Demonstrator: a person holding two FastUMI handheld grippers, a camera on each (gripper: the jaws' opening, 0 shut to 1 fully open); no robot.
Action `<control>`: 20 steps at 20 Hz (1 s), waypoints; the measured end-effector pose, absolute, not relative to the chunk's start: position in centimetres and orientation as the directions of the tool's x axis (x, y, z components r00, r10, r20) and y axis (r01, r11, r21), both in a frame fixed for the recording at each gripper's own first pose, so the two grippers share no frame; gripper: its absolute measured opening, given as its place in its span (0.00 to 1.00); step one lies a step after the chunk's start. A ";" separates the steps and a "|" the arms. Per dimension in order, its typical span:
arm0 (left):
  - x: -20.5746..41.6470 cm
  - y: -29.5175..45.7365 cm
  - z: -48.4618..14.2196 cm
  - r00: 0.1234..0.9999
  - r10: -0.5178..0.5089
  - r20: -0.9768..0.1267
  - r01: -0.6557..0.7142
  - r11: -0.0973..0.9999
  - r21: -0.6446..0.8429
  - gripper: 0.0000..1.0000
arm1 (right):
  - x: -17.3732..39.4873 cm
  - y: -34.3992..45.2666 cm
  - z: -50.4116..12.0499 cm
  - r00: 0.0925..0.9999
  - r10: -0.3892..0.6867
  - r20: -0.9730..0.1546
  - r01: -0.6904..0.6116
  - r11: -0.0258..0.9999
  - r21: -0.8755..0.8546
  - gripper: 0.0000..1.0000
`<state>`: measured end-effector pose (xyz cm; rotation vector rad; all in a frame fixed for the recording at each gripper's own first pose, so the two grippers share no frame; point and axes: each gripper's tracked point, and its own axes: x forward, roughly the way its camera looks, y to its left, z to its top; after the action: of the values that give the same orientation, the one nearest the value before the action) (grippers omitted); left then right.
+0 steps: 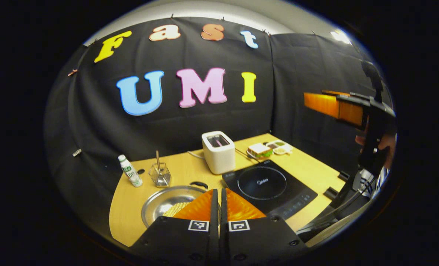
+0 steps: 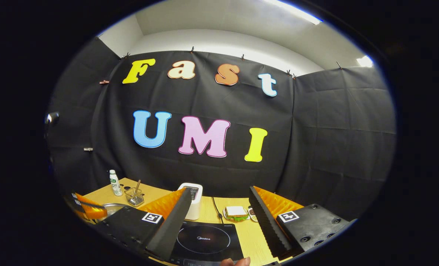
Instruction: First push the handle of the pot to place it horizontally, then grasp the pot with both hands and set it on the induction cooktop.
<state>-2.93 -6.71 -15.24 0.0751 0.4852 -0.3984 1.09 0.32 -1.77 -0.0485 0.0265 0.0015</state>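
A steel pot (image 1: pixel 164 207) sits on the wooden table (image 1: pixel 189 168) at the near left, with something yellowish inside. Its black handle (image 1: pixel 199 183) shows at the far rim. To its right lies the black induction cooktop (image 1: pixel 267 184). My left gripper (image 1: pixel 219 192) is shut with nothing between its fingers, and its tips hang over the pot's right edge. High at the right a hand (image 1: pixel 387 144) holds my right gripper (image 1: pixel 326 105) well above the table. In the right gripper view that gripper (image 2: pixel 219 216) stands open over the cooktop (image 2: pixel 204 238), with the pot (image 2: pixel 112 208) and the left gripper (image 2: pixel 88 208) at the far left.
Behind the cooktop stand a white toaster (image 1: pixel 218 151) and a plate with a sandwich (image 1: pixel 260 150). A small bottle (image 1: pixel 130 170) and a glass holder with a stick (image 1: pixel 159 173) stand behind the pot. Black stand parts (image 1: pixel 343 192) rise at the table's right edge.
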 end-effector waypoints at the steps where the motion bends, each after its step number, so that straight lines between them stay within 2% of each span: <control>1: -3.7 -6.7 -16.8 0.778 -0.361 -0.514 0.401 0.915 -0.035 0.05 | 1.1 0.3 -2.0 1.000 0.002 -0.031 -0.003 0.999 -0.054 0.97; 6: -7.3 -5.4 -23.9 0.614 -0.389 -0.687 0.441 0.891 -0.110 0.05 | 1.5 0.4 -2.9 0.999 0.002 -0.051 -0.005 0.998 -0.063 0.97; 12: -9.4 -1.0 -30.3 0.459 -0.345 -0.819 0.425 0.894 -0.138 0.05 | 1.7 0.4 -3.6 0.998 -0.002 -0.066 -0.002 0.998 -0.064 0.97; 16: -10.1 1.8 -33.6 0.381 -0.288 -0.878 0.410 0.904 -0.119 0.06 | 1.7 0.1 -4.0 0.997 -0.007 -0.074 0.002 0.998 -0.070 0.97; 20: -9.2 4.7 -35.7 0.358 -0.235 -0.903 0.394 0.915 -0.082 0.05 | 1.7 -0.1 -4.2 0.997 -0.016 -0.078 0.010 0.997 -0.074 0.98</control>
<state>-9.19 4.74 -35.69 0.1586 1.1345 -0.4082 1.73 -0.14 -4.18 -0.0738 0.0787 -0.0134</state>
